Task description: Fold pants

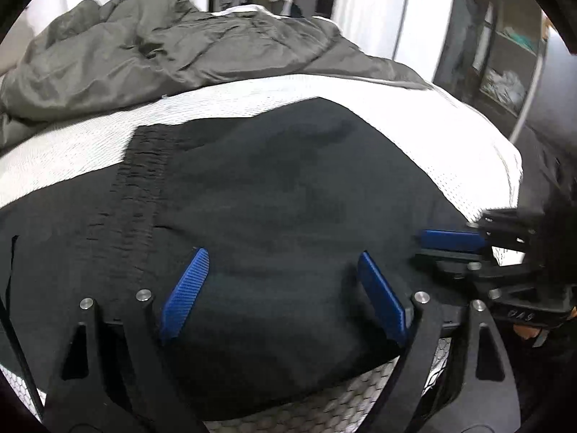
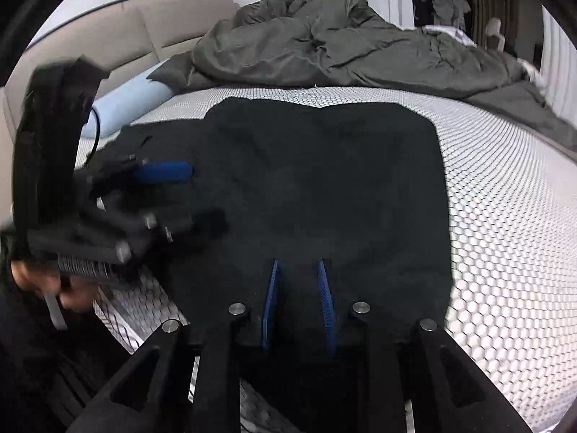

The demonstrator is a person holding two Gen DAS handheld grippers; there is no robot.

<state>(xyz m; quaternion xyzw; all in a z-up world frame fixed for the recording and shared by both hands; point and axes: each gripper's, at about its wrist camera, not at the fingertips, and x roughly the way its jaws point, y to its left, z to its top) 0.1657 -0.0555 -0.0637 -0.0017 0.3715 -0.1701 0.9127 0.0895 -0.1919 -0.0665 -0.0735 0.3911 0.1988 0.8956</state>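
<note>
While lying flat on the bed (image 2: pixel 505 216), black pants (image 2: pixel 324 180) looking soft, light and floppy. Best grabbing at near edge or stretchy waistband (image 1: pixel 137 195). Left gripper (image 1: pixel 285 288) jaws spread wide; right gripper (image 2: pixel 299 303) jaws slightly apart, pinching nothing.

At the far side of my white honeycomb-textured mattress cover (image 2: pixel 505 216) lies a crumpled grey duvet (image 2: pixel 324 47), heaped highest toward the beige padded headboard (image 2: pixel 119 36). A pale blue bolster pillow (image 2: pixel 126 108) rests beside that headboard, with a thin black cable (image 2: pixel 96 133) crossing its near end. I see white curtains (image 1: pixel 375 11) behind the bed and a dark shelving unit (image 1: pixel 505 65) off to one side.
</note>
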